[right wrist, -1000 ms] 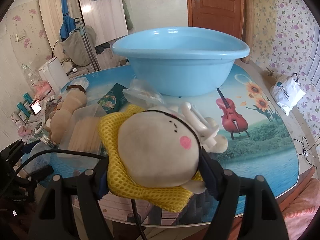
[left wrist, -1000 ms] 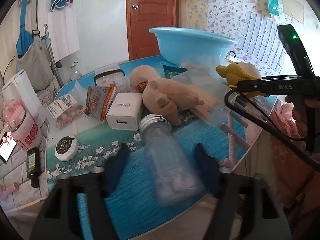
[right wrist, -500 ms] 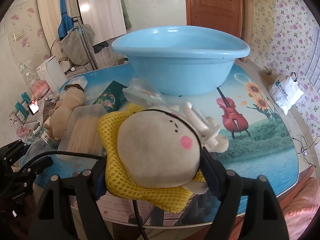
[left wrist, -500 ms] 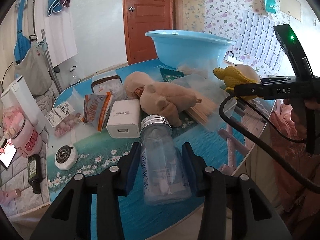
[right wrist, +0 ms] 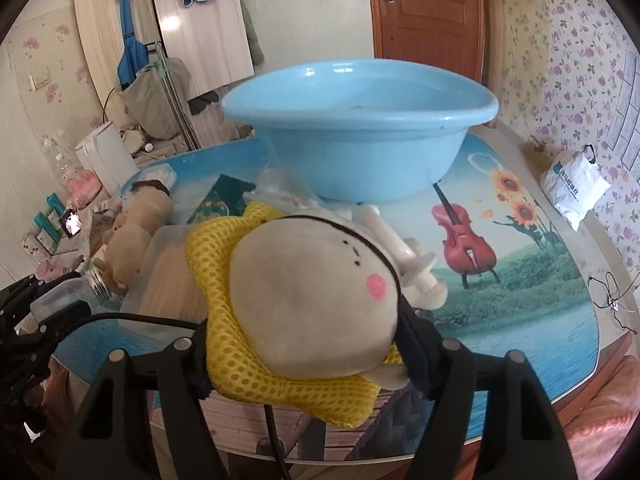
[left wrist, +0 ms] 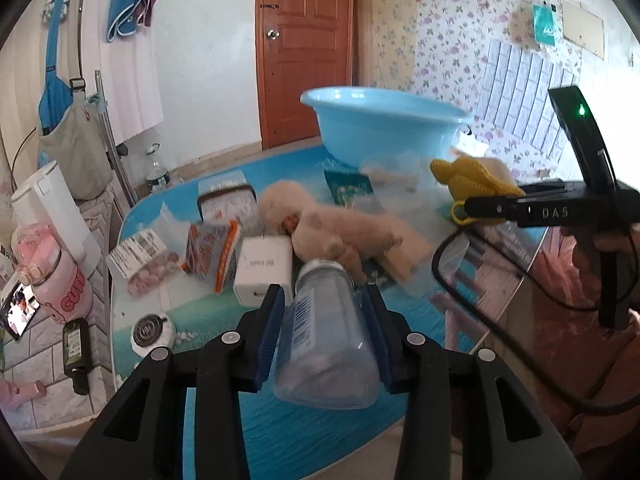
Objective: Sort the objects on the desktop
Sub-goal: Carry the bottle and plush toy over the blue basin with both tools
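My left gripper (left wrist: 323,298) has its jaws closing, and the blue pads press both sides of a clear plastic bottle (left wrist: 326,340) with a metal cap; the bottle is tilted, cap pointing away, just above the near table edge. My right gripper (right wrist: 304,320) also has its jaws closing, on a round cream plush toy (right wrist: 316,292) with a pink cheek and a yellow mesh rim. In the left wrist view that plush toy (left wrist: 474,178) shows at the right, above the table. The blue basin (right wrist: 360,148) stands behind it on the table.
A brown teddy (left wrist: 340,224), a white charger (left wrist: 262,268), snack packets (left wrist: 212,256), a round tin (left wrist: 152,332) and a clear box of sticks (right wrist: 168,276) lie on the table (right wrist: 520,320). A white plastic bag (right wrist: 572,188) sits at the far right edge.
The left jaws have closed in around the bottle, which now sits tilted and raised between the pads. The right gripper and its plush toy have barely shifted.
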The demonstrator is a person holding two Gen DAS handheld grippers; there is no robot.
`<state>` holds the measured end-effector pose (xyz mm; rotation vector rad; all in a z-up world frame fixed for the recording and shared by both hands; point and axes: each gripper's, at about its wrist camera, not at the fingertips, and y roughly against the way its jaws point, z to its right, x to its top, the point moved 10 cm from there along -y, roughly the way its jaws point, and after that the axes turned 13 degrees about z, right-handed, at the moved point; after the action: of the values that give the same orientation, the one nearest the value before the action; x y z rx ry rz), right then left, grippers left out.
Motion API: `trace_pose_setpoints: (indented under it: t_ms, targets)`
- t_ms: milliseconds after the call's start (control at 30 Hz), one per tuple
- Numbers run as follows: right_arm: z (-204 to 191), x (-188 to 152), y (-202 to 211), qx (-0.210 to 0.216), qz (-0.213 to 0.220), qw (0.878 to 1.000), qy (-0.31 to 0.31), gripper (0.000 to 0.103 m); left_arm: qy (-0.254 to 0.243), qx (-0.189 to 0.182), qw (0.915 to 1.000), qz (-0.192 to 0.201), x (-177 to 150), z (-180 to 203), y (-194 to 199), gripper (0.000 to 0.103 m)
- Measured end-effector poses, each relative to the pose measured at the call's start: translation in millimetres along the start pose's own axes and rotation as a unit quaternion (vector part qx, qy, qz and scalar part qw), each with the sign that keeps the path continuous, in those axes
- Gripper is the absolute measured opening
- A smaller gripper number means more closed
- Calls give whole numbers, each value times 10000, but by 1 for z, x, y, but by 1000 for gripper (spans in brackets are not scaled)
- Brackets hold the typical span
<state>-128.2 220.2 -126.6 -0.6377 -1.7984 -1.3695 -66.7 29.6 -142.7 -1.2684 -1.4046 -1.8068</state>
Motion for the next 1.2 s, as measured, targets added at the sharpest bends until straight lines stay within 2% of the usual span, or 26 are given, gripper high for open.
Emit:
trace_pose_setpoints:
  t_ms: [233,467,733,967,1200]
  targets:
    - [-8,10,21,195,148,9996,148,70,-109,-118,9996,211,26,12,1,38]
    - [-2,10,21,198,158,9997,34,70,-84,-142,9998,111,23,16,-4,38]
    - [-11,16,27,253,219,9993,193,70,-154,-62,9996,219,35,16,1,38]
    - [-37,40,46,668,430,9960,414,70,-81,-79,9995,297,54,14,5,38]
    - [-53,55,48,908,490,9925,652,70,-108,-84,9989,454,81,14,0,38]
